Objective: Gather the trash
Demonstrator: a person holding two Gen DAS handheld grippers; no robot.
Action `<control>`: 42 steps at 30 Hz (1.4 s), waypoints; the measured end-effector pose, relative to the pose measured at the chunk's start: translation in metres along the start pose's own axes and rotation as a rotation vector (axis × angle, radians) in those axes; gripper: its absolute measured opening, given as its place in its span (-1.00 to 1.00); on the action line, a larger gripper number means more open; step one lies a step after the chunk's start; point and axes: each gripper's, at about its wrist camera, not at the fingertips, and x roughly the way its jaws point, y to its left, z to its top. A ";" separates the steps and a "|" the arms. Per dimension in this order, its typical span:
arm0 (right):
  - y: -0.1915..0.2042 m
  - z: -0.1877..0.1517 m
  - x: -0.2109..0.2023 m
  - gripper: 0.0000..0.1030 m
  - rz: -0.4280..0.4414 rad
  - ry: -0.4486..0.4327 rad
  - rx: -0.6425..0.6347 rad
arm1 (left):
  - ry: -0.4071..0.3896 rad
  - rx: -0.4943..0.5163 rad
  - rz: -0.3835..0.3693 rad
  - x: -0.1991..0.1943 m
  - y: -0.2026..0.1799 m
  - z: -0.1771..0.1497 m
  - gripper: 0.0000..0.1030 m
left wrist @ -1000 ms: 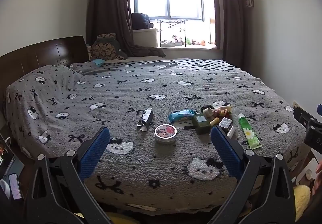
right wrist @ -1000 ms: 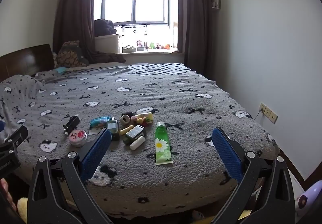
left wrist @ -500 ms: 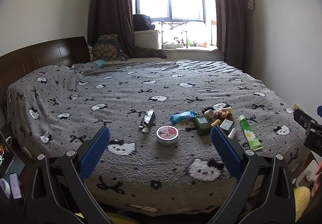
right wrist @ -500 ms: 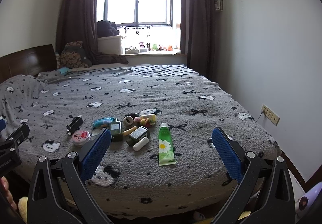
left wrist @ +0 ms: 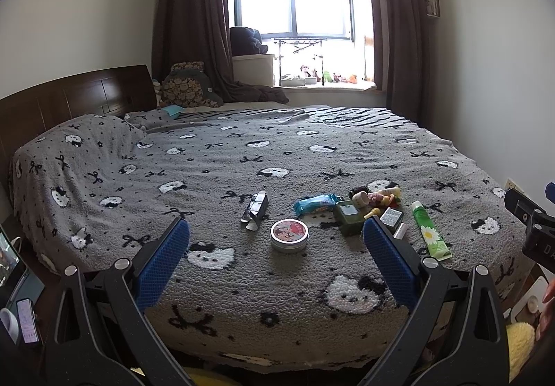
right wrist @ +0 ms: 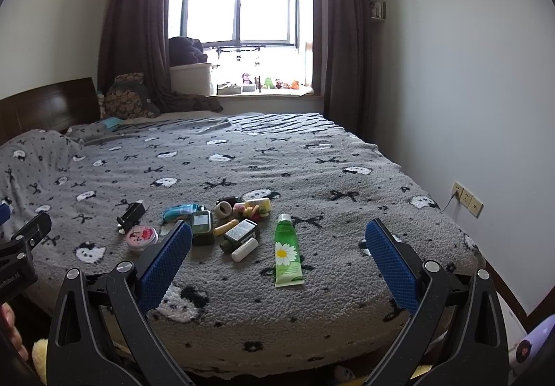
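Small items lie on the grey cat-print bed point(left wrist: 242, 157) near its foot edge. In the left wrist view there is a round tin point(left wrist: 289, 235), a black box point(left wrist: 256, 207), a blue wrapper point(left wrist: 315, 204), a dark green bottle point(left wrist: 348, 216) and a green daisy tube point(left wrist: 430, 230). The right wrist view shows the tube point(right wrist: 287, 247), the tin point(right wrist: 141, 237), the green bottle point(right wrist: 202, 224) and a white stick point(right wrist: 244, 249). My left gripper point(left wrist: 275, 247) is open and empty, short of the tin. My right gripper point(right wrist: 277, 254) is open and empty, short of the tube.
A dark headboard point(left wrist: 69, 98) stands at the left and a window point(left wrist: 295, 1) with curtains at the back. Wall sockets point(right wrist: 466, 198) sit at the right. A phone point(left wrist: 26, 320) lies low left beside the bed.
Both grippers have drawn slightly closer to the bed and tilted up a little. Both stay open. The items have not moved.
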 end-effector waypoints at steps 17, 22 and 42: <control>0.003 0.000 -0.001 0.94 0.005 -0.004 -0.005 | -0.002 0.002 0.002 -0.002 0.000 0.001 0.85; 0.003 0.000 -0.001 0.94 0.005 -0.005 -0.004 | -0.004 -0.001 0.005 -0.001 0.001 0.004 0.85; 0.003 0.001 -0.002 0.94 0.006 -0.012 0.001 | -0.007 -0.005 0.010 -0.003 0.003 0.004 0.85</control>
